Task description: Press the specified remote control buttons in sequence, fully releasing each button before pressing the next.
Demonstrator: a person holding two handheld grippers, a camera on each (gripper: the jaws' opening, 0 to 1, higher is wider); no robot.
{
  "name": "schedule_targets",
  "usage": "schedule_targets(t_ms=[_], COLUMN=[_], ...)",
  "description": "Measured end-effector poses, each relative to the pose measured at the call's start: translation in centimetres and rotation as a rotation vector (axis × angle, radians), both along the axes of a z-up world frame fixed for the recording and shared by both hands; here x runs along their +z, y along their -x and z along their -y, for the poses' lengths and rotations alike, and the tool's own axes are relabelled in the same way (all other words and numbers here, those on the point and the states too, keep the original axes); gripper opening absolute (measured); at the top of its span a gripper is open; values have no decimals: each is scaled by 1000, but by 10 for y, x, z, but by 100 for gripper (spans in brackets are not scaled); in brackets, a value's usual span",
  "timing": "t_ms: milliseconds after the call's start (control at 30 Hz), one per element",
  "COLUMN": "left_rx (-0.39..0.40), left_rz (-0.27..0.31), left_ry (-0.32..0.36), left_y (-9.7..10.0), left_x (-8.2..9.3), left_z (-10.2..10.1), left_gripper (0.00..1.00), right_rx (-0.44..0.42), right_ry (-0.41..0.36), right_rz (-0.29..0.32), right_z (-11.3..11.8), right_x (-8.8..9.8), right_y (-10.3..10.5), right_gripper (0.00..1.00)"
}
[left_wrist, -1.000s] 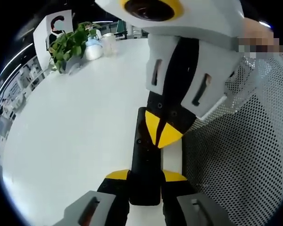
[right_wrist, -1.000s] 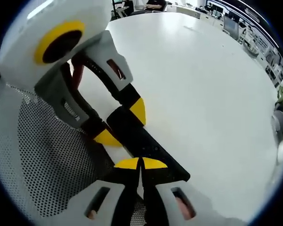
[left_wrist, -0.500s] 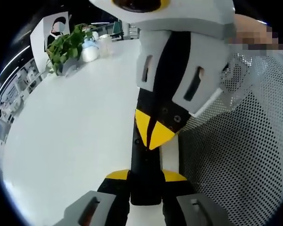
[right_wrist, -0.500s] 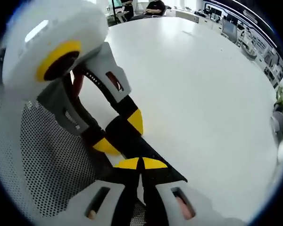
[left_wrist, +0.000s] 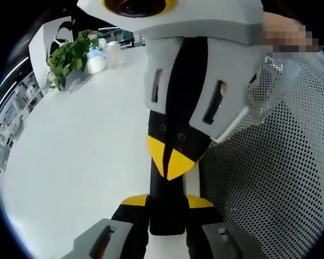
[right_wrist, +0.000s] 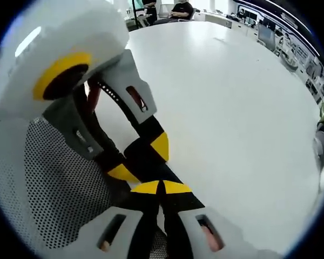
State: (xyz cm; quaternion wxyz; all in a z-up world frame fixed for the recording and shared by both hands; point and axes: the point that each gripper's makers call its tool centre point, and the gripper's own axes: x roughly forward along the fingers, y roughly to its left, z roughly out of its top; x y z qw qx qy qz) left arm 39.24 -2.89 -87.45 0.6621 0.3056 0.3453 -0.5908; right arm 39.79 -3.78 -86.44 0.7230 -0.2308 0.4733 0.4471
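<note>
Clamping the black remote (left_wrist: 166,202) at the table (left_wrist: 81,156) edge, left gripper (left_wrist: 166,200) holds its near end — right gripper (left_wrist: 171,159), tips together, presses down on it; open tabletop lies beyond.

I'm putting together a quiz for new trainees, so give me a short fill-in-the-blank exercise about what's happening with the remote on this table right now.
1. The left gripper holds the black ____ between its jaws.
2. The right gripper comes down on the remote control with its yellow-tipped jaws ____.
3. The tabletop is ____ in colour.
4. At the table's far edge stands a leafy green ____.

Missing words: remote control; closed; white; plant
</note>
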Motion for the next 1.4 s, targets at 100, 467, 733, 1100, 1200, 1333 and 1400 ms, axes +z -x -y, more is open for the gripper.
schedule_targets(t_ms=[100,467,733,1100,1200,1333,1400], left_rx=[-1,1,2,3,4,4,4], left_rz=[0,-2,-4,-3,-3,-3,-3], left_ry=[-2,-1,-3,-5,-4,-4,-4], left_y=[0,0,0,-1,-1,0,0], left_x=[0,0,0,0,0,0,0], left_z=[0,0,-1,0,0,0,0], left_gripper=[24,25,25,25,25,25,25], right_rx=[-6,-23,5,-37,-32,-36,-33], right_ry=[-3,-18,-9,-32,-29,-29,-26], right_rz=[0,-21,7,-14,-12,-16,-16], right_z=[0,1,0,1,0,1,1], right_x=[0,0,-1,-1,-1,-1,0], right_y=[-1,0,0,-2,-1,-1,-1], right_gripper=[0,0,0,0,0,0,0])
